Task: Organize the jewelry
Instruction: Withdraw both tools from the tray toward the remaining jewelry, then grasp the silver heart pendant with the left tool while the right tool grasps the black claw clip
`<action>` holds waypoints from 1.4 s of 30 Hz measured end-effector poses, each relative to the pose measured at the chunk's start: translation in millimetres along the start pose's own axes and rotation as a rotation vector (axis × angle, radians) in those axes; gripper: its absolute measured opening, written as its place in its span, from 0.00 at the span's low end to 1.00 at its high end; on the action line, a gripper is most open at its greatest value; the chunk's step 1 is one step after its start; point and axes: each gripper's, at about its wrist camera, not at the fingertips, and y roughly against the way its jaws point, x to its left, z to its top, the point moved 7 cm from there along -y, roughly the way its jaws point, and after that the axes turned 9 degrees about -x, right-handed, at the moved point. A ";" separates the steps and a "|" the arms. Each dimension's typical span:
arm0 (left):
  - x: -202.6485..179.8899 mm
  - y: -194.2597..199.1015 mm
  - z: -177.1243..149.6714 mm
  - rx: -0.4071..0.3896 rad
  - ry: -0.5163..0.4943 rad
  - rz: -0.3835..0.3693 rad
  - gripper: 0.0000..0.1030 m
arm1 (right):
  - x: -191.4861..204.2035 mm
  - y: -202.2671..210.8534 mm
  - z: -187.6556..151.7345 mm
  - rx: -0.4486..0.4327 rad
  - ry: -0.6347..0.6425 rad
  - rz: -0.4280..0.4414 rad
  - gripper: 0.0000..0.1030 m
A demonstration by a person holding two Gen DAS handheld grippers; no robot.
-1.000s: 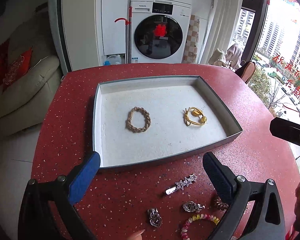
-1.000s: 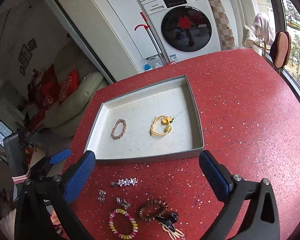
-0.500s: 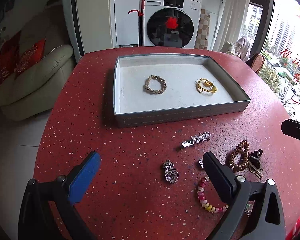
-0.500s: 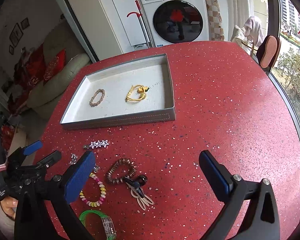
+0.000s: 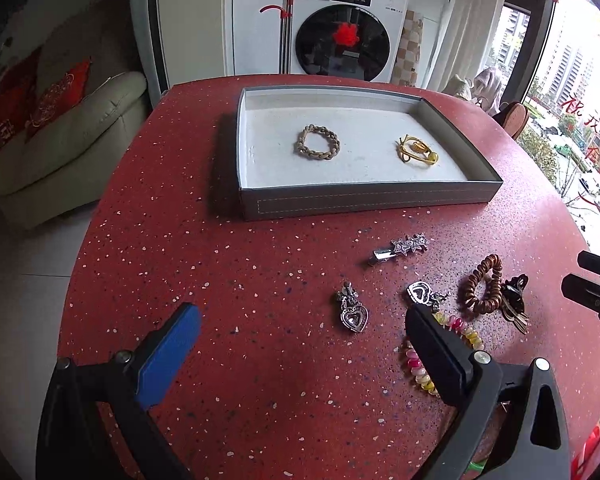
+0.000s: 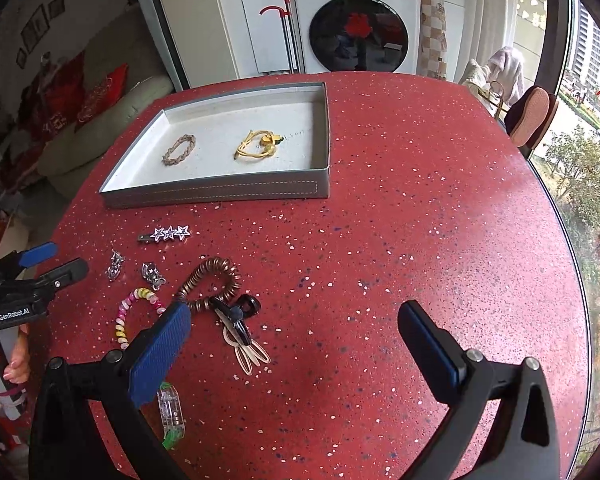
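Since a second ago both grippers have drawn back from the tray toward the near edge of the desk, so the loose pieces now lie ahead of them instead of under them. The left gripper (image 5: 300, 344) hangs spread wide and empty, with a heart pendant (image 5: 352, 312) between its fingers and a second pendant (image 5: 422, 294) touching its right finger. The right gripper (image 6: 296, 340) is also spread and empty, above a black claw clip (image 6: 236, 314) that lies against a brown coil bracelet (image 6: 212, 280).

The risk, as I judge it, is in the crowding: closing on the clip could drag the coil bracelet along, and the flat, low pendants may slip out from hard fingertips or skid on the smooth desk (image 6: 420, 220). The pastel bead bracelet (image 6: 134, 308), half hidden by a finger, could be knocked aside.

Further out, a star hair clip (image 5: 400, 246) sits alone, near the grey tray (image 5: 368, 200), which holds a braided bracelet (image 5: 317, 142) and a yellow hair tie (image 5: 416, 150), well apart.
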 end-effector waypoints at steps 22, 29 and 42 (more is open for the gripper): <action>-17.8 -31.6 -15.3 0.075 -0.039 -0.034 0.94 | 26.2 -40.2 -14.1 0.066 -0.042 0.116 0.54; -28.4 -35.3 -16.1 0.063 -0.087 -0.031 0.80 | 29.4 -41.5 -14.9 0.057 -0.042 0.122 0.26; -25.3 -31.1 -10.7 0.041 -0.060 -0.089 0.35 | 21.2 -23.3 -5.3 0.015 -0.080 0.124 0.23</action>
